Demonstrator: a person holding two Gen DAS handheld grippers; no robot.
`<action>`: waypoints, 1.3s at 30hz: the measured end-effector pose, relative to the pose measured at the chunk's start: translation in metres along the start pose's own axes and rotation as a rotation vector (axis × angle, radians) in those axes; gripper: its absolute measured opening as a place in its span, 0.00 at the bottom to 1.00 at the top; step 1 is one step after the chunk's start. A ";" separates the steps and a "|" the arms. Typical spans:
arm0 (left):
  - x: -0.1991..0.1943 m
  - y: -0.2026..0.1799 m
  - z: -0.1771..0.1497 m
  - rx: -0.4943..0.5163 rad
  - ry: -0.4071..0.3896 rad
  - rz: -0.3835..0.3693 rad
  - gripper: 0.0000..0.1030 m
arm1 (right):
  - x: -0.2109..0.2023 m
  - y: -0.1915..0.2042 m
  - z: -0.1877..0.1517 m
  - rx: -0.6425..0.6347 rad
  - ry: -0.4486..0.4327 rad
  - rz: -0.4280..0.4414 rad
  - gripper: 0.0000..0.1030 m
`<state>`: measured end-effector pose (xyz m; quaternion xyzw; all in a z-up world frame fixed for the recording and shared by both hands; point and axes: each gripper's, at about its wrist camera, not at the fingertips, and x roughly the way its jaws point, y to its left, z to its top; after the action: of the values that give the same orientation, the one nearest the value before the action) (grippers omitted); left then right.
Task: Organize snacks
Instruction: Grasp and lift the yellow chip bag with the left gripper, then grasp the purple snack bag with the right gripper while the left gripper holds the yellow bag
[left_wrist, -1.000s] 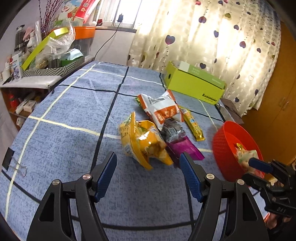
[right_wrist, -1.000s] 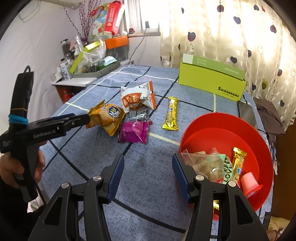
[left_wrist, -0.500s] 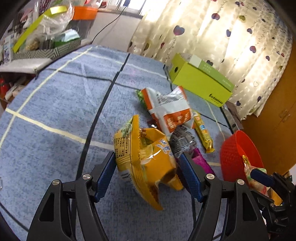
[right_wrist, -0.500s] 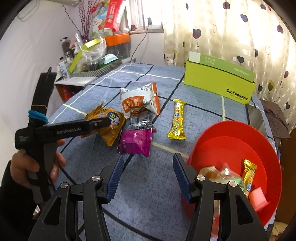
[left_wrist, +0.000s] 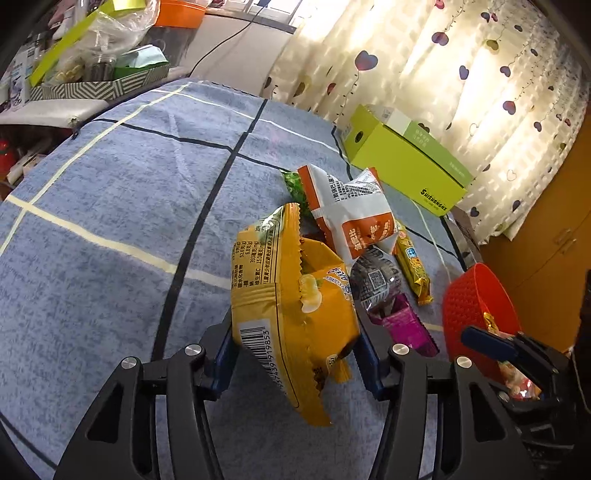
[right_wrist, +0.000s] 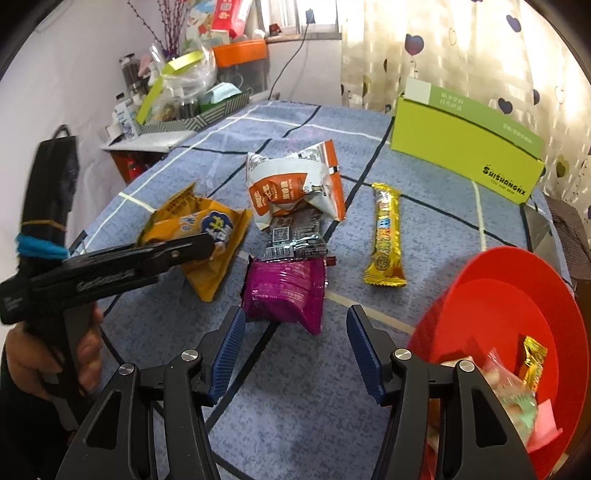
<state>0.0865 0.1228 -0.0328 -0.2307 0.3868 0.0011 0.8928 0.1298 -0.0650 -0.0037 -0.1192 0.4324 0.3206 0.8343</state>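
A yellow chip bag (left_wrist: 291, 295) fills the gap of my left gripper (left_wrist: 293, 325), whose jaws are closing with both blue pads against the bag's sides. Behind it lie a white-and-orange bag (left_wrist: 351, 214), a dark foil packet (left_wrist: 373, 280), a purple packet (right_wrist: 284, 291) and a gold bar (right_wrist: 386, 240). My right gripper (right_wrist: 295, 314) hovers just short of the purple packet. Its jaws are opening and hold nothing. To its right stands the red bowl (right_wrist: 498, 295) with several wrapped snacks inside.
A lime-green carton (right_wrist: 461, 147) lies at the far side of the blue checked tablecloth (left_wrist: 129, 206). A cluttered side shelf with a striped tray (right_wrist: 207, 114) stands beyond the left edge. A hand (right_wrist: 22, 354) grips the left tool's handle.
My left gripper came forward and down over the yellow chip bag, and its jaws narrowed onto it. My right gripper moved left from the red bowl towards the purple packet.
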 end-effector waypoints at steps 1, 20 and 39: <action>-0.003 0.000 -0.001 0.003 -0.005 0.001 0.54 | 0.003 0.001 0.002 -0.002 0.006 0.000 0.55; -0.055 0.038 -0.013 -0.048 -0.074 0.021 0.54 | 0.025 0.049 0.004 -0.142 0.128 0.223 0.57; -0.065 0.050 -0.021 -0.053 -0.082 0.009 0.54 | 0.062 0.057 0.021 -0.238 0.134 0.099 0.46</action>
<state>0.0172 0.1704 -0.0214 -0.2521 0.3509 0.0248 0.9015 0.1335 0.0157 -0.0364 -0.2170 0.4515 0.4019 0.7665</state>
